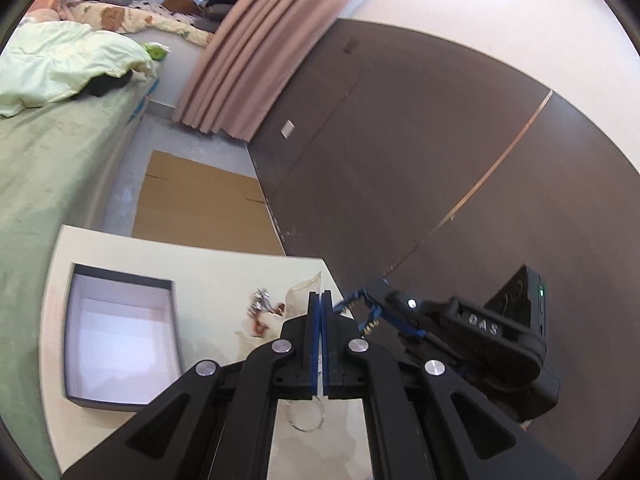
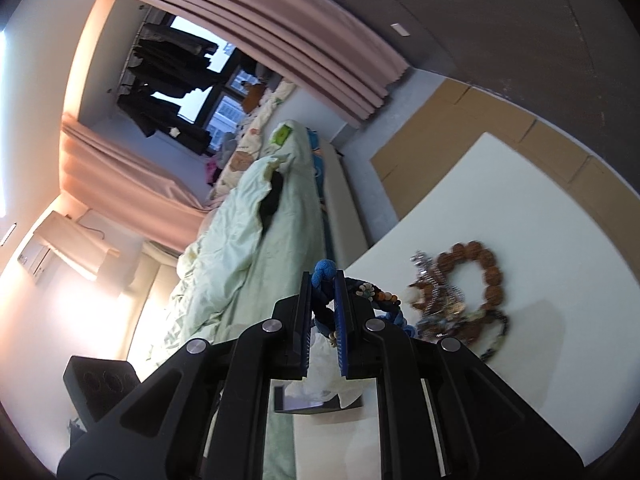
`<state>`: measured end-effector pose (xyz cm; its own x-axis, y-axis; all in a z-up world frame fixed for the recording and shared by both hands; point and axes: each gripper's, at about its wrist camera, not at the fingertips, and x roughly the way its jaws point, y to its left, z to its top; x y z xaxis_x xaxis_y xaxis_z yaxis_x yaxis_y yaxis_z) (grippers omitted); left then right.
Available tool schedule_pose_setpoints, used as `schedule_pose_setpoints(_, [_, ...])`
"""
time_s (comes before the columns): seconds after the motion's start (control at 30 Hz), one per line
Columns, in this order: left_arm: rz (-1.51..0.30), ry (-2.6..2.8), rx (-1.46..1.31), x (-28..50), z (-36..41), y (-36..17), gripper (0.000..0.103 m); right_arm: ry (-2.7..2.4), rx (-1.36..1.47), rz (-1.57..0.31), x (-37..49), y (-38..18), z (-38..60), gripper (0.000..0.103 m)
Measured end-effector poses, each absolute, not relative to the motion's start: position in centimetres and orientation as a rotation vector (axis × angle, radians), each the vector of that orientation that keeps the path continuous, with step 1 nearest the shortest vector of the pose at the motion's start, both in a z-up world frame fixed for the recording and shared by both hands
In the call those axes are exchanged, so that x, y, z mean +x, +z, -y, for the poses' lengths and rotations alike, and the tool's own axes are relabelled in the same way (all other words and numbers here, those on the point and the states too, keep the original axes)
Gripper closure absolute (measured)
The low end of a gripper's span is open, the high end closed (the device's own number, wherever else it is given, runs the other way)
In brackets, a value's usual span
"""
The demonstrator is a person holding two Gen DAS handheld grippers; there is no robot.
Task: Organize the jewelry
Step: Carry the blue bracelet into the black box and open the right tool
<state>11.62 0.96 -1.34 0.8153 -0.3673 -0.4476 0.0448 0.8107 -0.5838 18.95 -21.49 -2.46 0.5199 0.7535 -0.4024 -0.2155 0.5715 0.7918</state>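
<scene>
My right gripper (image 2: 324,280) is shut on a blue braided cord bracelet (image 2: 325,276) with pale and orange beads, held above the white table (image 2: 520,208); it also shows in the left wrist view (image 1: 362,308). On the table lie a brown wooden bead bracelet (image 2: 480,268) and a heap of silver chains (image 2: 436,300). My left gripper (image 1: 321,296) is shut with nothing seen between its fingers, above the table. An open grey box with a white inside (image 1: 120,336) stands at the left. A thin silver ring (image 1: 306,416) lies under my left gripper.
A pile of jewelry on a pale cloth (image 1: 272,312) lies near the table's far edge. A bed with green bedding (image 1: 48,168) stands left of the table. Cardboard (image 1: 200,204) lies on the floor by a dark wall panel (image 1: 420,140).
</scene>
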Motion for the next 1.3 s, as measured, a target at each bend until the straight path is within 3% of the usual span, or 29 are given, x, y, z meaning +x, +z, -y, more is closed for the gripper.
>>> schedule_pose_setpoints(0.47, [-0.568,-0.038,-0.658,9.3,-7.8,-1.8,0.103,0.736,0.744,-0.852,17.6,-3.2,15.9,0.092])
schedule_pose_setpoints(0.53, [-0.609,0.000,-0.696,9.5,-8.8,-2.6,0.087,0.750,0.734,-0.851,17.2,-3.1,15.0,0.091])
schedule_pose_setpoints(0.6, [-0.601,0.035,-0.741,9.2,-9.8,-2.9,0.038,0.766,0.725,-0.853,16.9,-3.1,14.1,0.092])
schedule_pose_setpoints(0.77, [-0.548,0.081,-0.720,7.9,-10.6,-1.9,0.031,0.798,0.696,-0.879,16.6,-3.6,11.9,0.092])
schedule_pose_setpoints(0.83, [-0.544,0.094,-0.736,7.8,-11.0,-1.9,0.022,0.808,0.676,-0.891,16.4,-3.8,10.9,0.092])
schedule_pose_setpoints(1.0, [-0.541,0.146,-0.769,7.3,-12.3,-2.0,0.017,0.835,0.637,-0.926,16.3,-4.5,8.8,0.091])
schedule_pose_setpoints(1.03, [-0.539,0.152,-0.775,7.3,-12.6,-2.1,0.017,0.831,0.615,-0.941,16.3,-4.8,8.1,0.085])
schedule_pose_setpoints(1.07, [-0.538,0.158,-0.782,7.2,-12.8,-2.1,0.017,0.831,0.598,-0.957,16.4,-5.0,7.7,0.068])
schedule_pose_setpoints(1.1, [-0.538,0.164,-0.789,7.1,-13.1,-2.1,0.017,0.829,0.589,-0.977,16.5,-5.3,7.3,0.058])
schedule_pose_setpoints(1.13, [-0.538,0.167,-0.795,7.0,-13.3,-2.1,0.017,0.822,0.599,-0.984,16.6,-5.6,7.1,0.038])
schedule_pose_setpoints(1.3, [-0.548,0.174,-0.802,6.9,-13.8,-2.2,0.015,0.806,0.623,-0.959,16.4,-5.5,8.7,0.035])
